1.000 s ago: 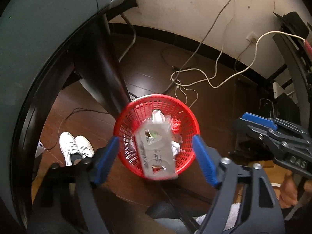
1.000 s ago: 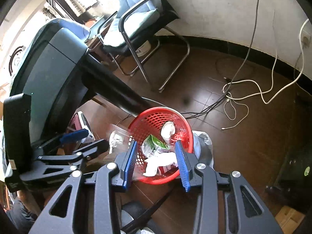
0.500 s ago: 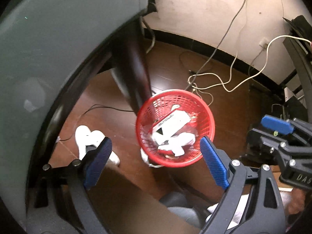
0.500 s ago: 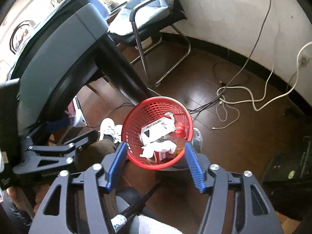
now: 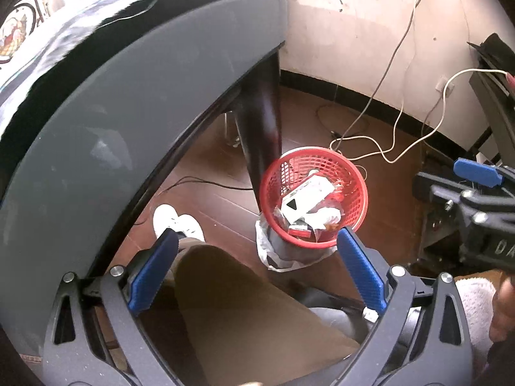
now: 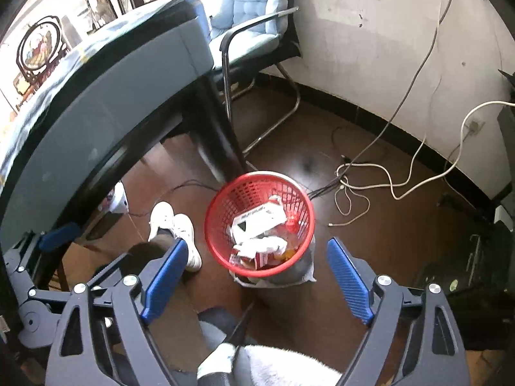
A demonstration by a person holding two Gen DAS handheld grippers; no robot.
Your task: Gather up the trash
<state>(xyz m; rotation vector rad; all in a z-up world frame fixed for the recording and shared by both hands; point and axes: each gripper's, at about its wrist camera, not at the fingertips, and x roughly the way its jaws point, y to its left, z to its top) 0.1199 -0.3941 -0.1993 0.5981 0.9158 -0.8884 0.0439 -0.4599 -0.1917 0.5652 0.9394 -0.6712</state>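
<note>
Both grippers wide and empty above the red basket, trash inside.

Left wrist view: left gripper (image 5: 257,265) jaws have just been opening and stand wide, nothing between the blue pads; a tan trouser leg (image 5: 251,315) fills the gap low in frame. Red basket (image 5: 357,206) sits right of centre on the brown floor, against a dark table leg (image 5: 262,128), holding a white carton with a black triangle (image 5: 302,197) and crumpled wrappers. Grey table edge (image 5: 112,122) sweeps across the left half. Only here: the right gripper's body at the right edge, one blue pad showing.

Right wrist view: right gripper (image 6: 257,280) jaws have also just been opening, wide, empty. Basket at centre, same carton on top. Only here: a blue-cushioned chair (image 6: 254,9) at the top, white shoes (image 6: 173,225) left of the basket, and the left gripper's frame at lower left. White cables (image 6: 370,186) trail along the floor, right of the basket.
</note>
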